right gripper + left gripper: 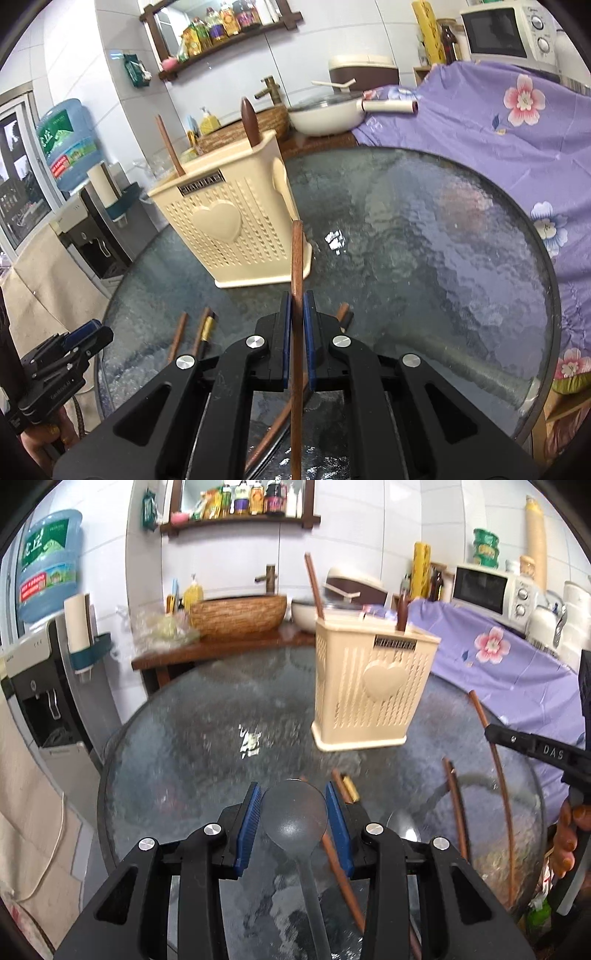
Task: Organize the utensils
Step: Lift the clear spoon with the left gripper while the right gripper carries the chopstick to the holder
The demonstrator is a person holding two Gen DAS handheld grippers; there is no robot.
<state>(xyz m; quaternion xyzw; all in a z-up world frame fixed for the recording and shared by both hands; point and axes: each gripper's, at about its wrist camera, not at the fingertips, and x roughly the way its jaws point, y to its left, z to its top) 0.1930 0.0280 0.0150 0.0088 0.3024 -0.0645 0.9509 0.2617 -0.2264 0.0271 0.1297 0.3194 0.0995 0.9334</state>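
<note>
A cream plastic utensil holder (371, 686) with a heart on its side stands on the round glass table (207, 731); a brown chopstick (314, 585) and a brown handle stick out of it. My left gripper (294, 805) is shut on the bowl of a grey spoon (295, 819). My right gripper (297, 314) is shut on a brown chopstick (296, 266), held just in front of the holder (232, 229). It also shows in the left wrist view (484, 716). Loose chopsticks (456, 805) and a metal spoon (404, 825) lie on the glass.
A purple flowered cloth (480, 122) covers the counter to the right. A white pan (328, 114), a basin and a microwave (506, 33) stand behind the table. A water dispenser (44, 672) stands at the left. More chopsticks (192, 334) lie near the table's front edge.
</note>
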